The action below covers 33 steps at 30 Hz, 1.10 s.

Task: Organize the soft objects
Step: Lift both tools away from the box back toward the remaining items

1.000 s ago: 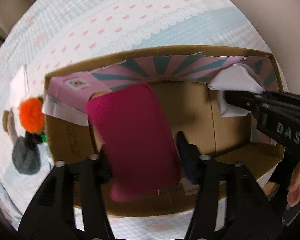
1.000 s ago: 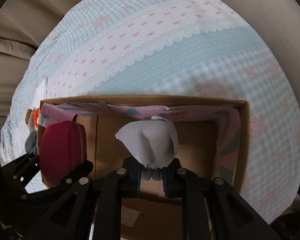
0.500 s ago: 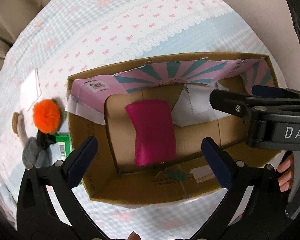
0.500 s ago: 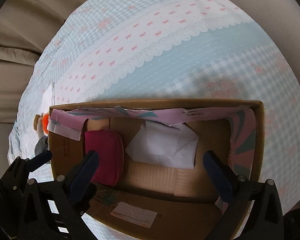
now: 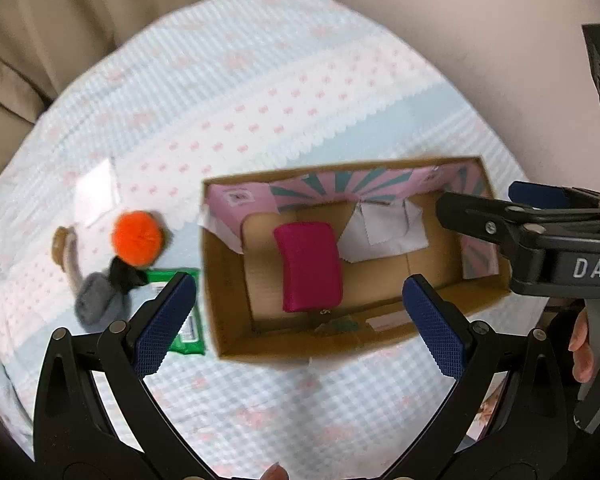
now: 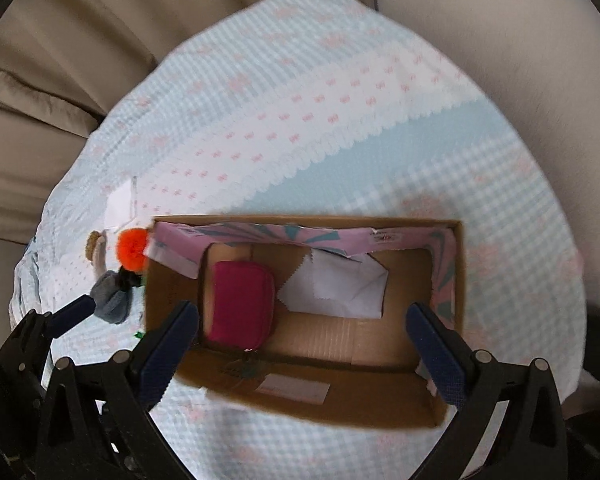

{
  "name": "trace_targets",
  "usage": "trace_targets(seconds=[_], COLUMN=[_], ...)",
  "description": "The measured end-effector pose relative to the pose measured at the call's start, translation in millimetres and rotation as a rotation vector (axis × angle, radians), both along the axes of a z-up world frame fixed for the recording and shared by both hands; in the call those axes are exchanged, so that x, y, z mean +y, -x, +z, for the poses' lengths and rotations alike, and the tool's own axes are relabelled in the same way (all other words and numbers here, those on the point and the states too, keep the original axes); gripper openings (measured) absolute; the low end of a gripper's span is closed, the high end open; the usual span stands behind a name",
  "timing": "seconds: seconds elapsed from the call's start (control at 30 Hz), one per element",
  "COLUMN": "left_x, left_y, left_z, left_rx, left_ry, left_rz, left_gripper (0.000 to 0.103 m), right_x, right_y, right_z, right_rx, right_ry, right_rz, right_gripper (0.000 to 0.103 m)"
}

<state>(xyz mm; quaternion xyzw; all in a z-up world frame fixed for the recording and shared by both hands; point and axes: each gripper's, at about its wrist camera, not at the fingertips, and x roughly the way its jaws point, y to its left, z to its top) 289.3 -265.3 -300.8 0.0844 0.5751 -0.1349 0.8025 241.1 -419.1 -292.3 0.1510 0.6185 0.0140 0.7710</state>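
A cardboard box (image 5: 228,320) (image 6: 458,280) lined with pink and teal paper sits on a patterned cloth. Inside lie a magenta zip pouch (image 5: 309,266) (image 6: 242,304) at the left and a white cloth (image 5: 384,232) (image 6: 336,290) to its right. My left gripper (image 5: 298,324) hangs open above the box's near left part, nothing between its fingers. My right gripper (image 6: 304,350) hangs open above the box's front wall, also empty; it shows from the side as the right gripper (image 5: 540,236). To the box's left lie an orange pompom (image 5: 137,238) (image 6: 133,249), a grey soft item (image 5: 98,306) (image 6: 112,298) and a green packet (image 5: 180,312).
A white card (image 5: 94,192) and a small brown piece (image 5: 62,240) lie left of the pompom. The cloth (image 5: 300,92) covers a table that ends near beige upholstery (image 6: 60,60) at the back and left. A hand (image 5: 580,344) grips the right tool.
Both grippers opened and rose. The pouch left the left gripper and the white cloth left the right one; both now lie in the box. The box looks smaller and farther below.
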Motion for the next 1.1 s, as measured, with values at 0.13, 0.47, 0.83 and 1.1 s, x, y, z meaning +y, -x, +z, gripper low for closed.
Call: trace_targets(seconds=[0.13,0.47,0.83,1.1], left_x=[22.0,95.1,180.3,244.1], left_y=[19.7,85.8,159.8,203.6], left_z=[44.0,139.0,181.1,189.1], left_rx=[-0.073,-0.287,-0.435,-0.493], left_ry=[0.039,0.083,0.128,0.139], left_rz=[0.026,0.094,0.130,0.142], left_gripper=[0.103,0.103,0.103,0.103], right_x=[13.9,59.9,142.0,178.6], right_y=[17.2,83.4,169.5,211.1], right_z=[49.5,161.1,201.6,209.1], right_rx=[-0.077,-0.314,-0.519,-0.581], right_ry=[0.046,0.141,0.282,0.289], right_rz=[0.021,0.004,0.019,-0.068], right_gripper=[0.103,0.103,0.103,0.103])
